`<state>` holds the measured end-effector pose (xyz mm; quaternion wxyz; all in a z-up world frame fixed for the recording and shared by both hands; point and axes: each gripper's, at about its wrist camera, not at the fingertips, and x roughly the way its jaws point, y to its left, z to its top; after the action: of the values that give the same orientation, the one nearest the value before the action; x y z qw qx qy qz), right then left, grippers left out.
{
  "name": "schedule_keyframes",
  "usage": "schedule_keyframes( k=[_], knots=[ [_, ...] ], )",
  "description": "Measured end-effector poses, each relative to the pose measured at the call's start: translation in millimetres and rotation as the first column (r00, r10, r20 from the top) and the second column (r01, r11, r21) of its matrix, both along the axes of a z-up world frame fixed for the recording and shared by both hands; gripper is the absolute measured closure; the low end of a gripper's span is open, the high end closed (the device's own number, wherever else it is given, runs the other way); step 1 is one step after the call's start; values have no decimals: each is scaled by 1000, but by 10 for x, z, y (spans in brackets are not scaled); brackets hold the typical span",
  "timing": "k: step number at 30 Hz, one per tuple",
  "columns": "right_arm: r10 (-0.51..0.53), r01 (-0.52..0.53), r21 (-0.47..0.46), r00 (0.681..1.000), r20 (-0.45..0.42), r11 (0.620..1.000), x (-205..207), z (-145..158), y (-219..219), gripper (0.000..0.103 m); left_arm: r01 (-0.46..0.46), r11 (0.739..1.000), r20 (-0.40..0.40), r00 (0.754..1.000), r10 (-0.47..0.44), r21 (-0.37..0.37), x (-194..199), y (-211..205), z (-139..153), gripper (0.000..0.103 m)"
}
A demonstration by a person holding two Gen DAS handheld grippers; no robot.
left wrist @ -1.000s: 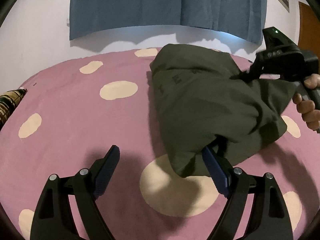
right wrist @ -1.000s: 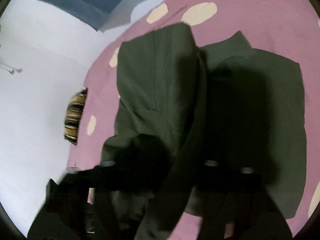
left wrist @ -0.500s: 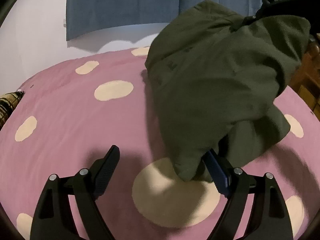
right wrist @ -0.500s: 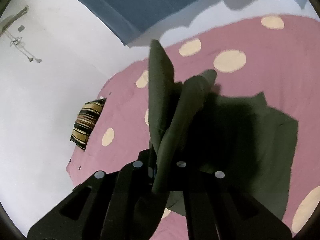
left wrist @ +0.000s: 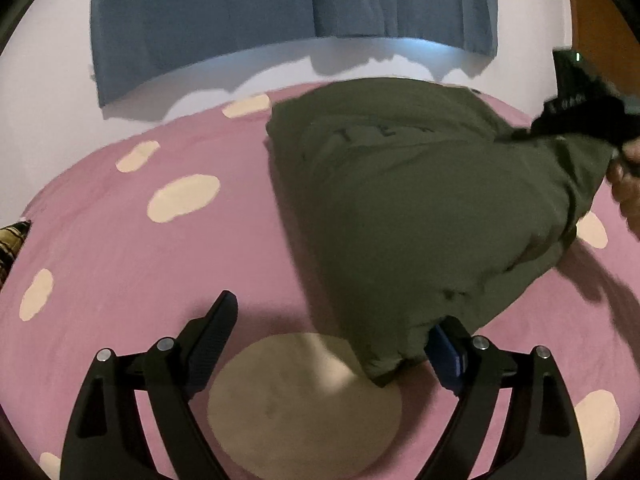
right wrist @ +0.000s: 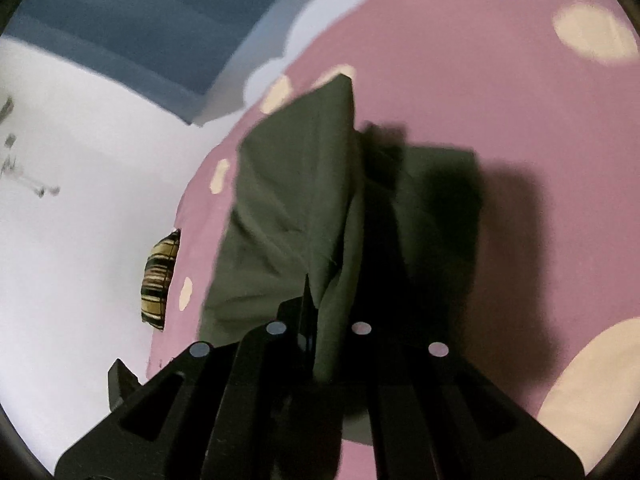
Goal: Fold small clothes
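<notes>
Olive garment [left wrist: 420,208] lies half-lifted on the pink bed [left wrist: 120,248]; right tool [right wrist: 332,320] pinches one edge (probably to fold it over), while left tool [left wrist: 332,340] gapes wide, empty.

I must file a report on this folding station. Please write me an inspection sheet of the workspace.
Surface: pink bedspread with cream spots, bare around the cloth.
Job's things: one olive green garment, partly lifted at one corner.
Clutter: striped cushion at the bed's edge.
Grippers: left tool open, garment's near corner against its right finger; right tool shut on the garment.
Cables: nothing seen.
Surroundings: white wall, blue curtain, wooden door.
</notes>
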<state>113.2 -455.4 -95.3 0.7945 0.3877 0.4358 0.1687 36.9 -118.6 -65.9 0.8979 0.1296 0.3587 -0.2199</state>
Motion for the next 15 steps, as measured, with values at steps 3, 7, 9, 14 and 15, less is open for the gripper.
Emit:
schedule_keyframes(
  k=[3,7,9,14,15],
  knots=[
    [-9,10,46,1000,-29,999,28,-285,-45,100,2,1000,-26,1000,-2,1,50,-8,-33,16],
    [-7,11,142,1000,-30,990,23,-377,-106,91,-13,1000,-32,999,14,17,62,-13,-42,16],
    [-11,16,161,999,-31,987,-48,-326,-139,75,-22,1000,-44,999,23,14,93,2,-54,16],
    [-17,14,142,1000,23,990,-416,-119,-178,39,-30,1000,-60,998,30,4,101,1,-74,16],
    [-15,11,140,1000,26,990,-497,-100,-177,38,-31,999,-57,998,31,9,101,-4,-75,16]
  ],
)
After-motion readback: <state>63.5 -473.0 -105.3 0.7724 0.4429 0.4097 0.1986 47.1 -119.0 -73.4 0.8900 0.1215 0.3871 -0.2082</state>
